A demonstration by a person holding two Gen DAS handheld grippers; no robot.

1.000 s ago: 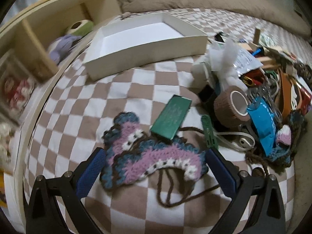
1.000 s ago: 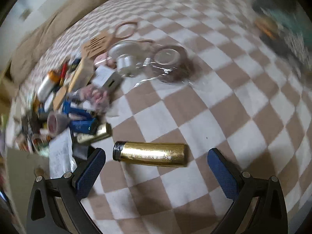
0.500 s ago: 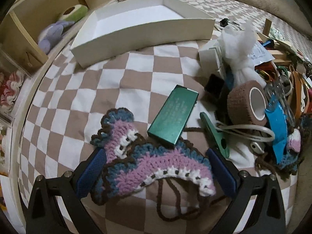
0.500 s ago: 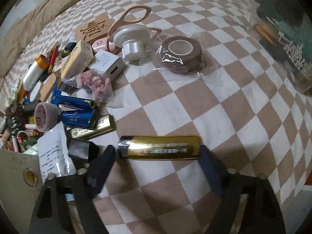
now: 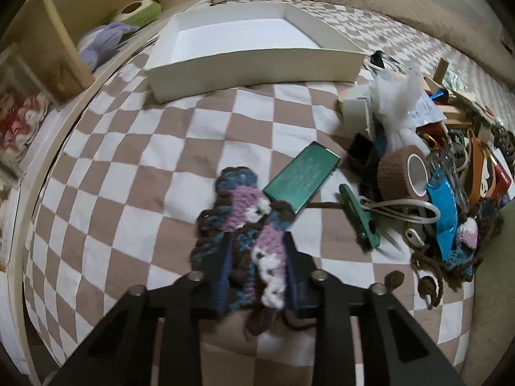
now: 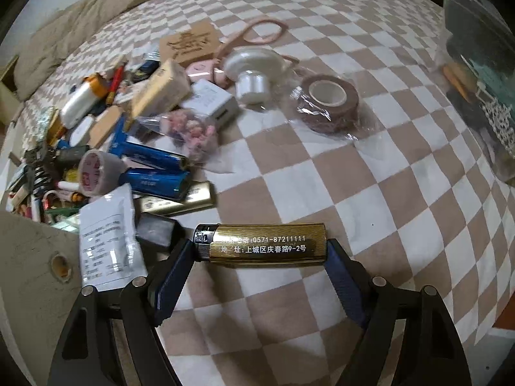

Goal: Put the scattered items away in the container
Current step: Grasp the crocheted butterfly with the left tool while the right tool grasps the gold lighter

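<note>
In the left wrist view my left gripper is shut on a purple, blue and brown crocheted piece, bunched between the pads. Its far end lies against a green flat case. The white open box stands beyond on the checkered cover. In the right wrist view my right gripper is closed in on a gold lighter lying crosswise, one pad at each end.
A pile of small items lies right of the left gripper: a brown bandage roll, a green clip, a white cable. In the right view lie blue tubes, a wrapped brown tape roll, a white paper packet.
My left gripper has closed on the crocheted piece and bunched it up. My right gripper has moved down over the gold lighter and its jaws have narrowed onto its ends.
</note>
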